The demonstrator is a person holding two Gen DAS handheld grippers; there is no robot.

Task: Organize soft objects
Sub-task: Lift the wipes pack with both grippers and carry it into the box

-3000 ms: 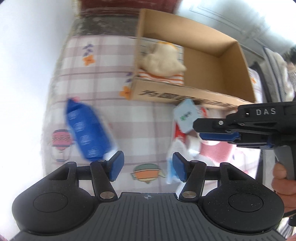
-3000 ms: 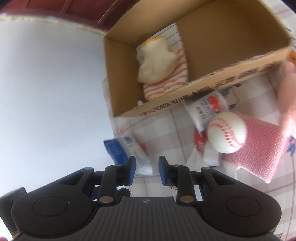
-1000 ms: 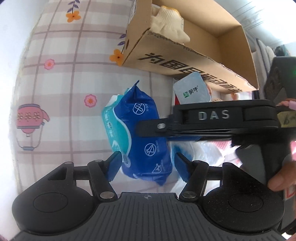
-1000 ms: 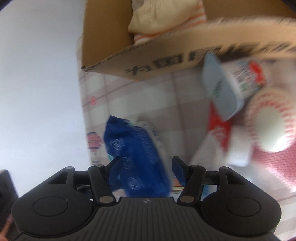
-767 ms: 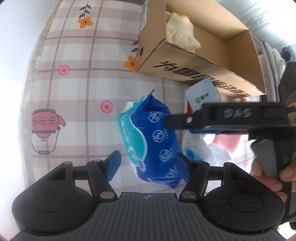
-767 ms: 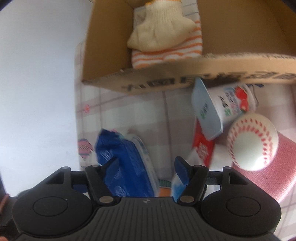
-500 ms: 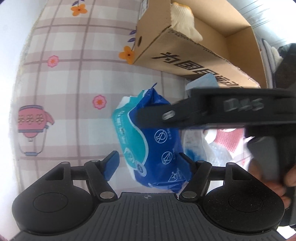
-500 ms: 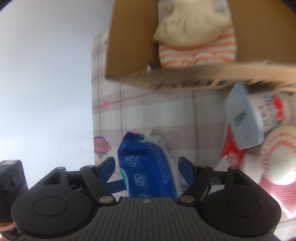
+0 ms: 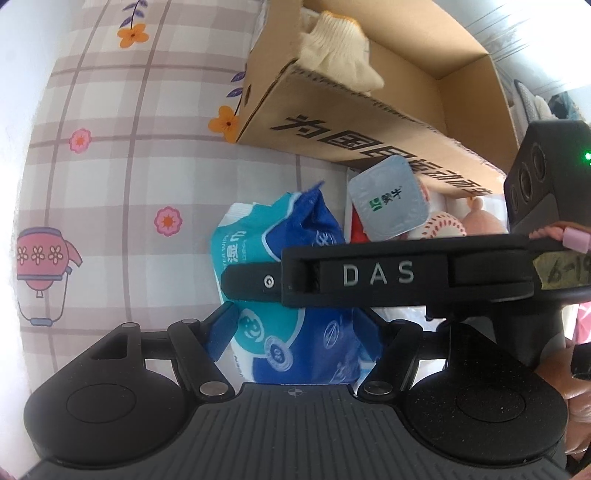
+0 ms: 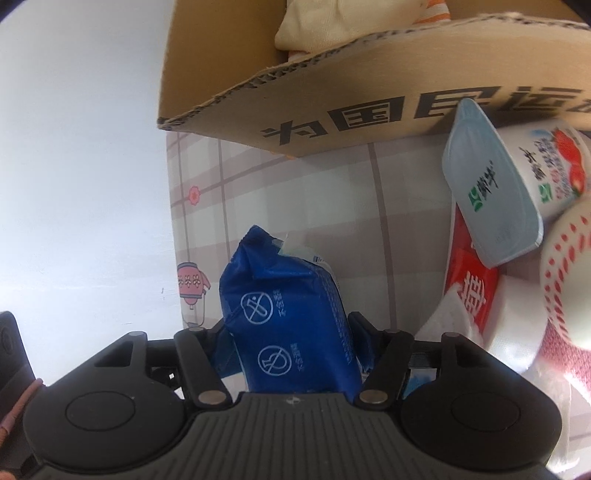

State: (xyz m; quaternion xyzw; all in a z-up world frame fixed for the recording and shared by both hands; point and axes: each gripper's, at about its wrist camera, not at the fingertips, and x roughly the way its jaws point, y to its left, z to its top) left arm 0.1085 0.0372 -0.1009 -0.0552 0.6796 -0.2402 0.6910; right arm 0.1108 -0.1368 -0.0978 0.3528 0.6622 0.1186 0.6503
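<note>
Box: cream knit glove on striped cloth.

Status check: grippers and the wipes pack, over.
Right gripper jaws just closing, pinching blue wipes pack. Left gripper straddles same pack, grip unclear. Pack not yet in cardboard box. Yogurt cup close beside it.

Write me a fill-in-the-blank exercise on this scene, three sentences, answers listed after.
1. The wet-wipe pack standing between both grippers' fingers is mainly ____ in colour.
2. The knitted glove lies inside the ____ box.
3. Beside the yogurt cup sits a white ball with ____ stitching.

Missing words: blue; cardboard; red
</note>
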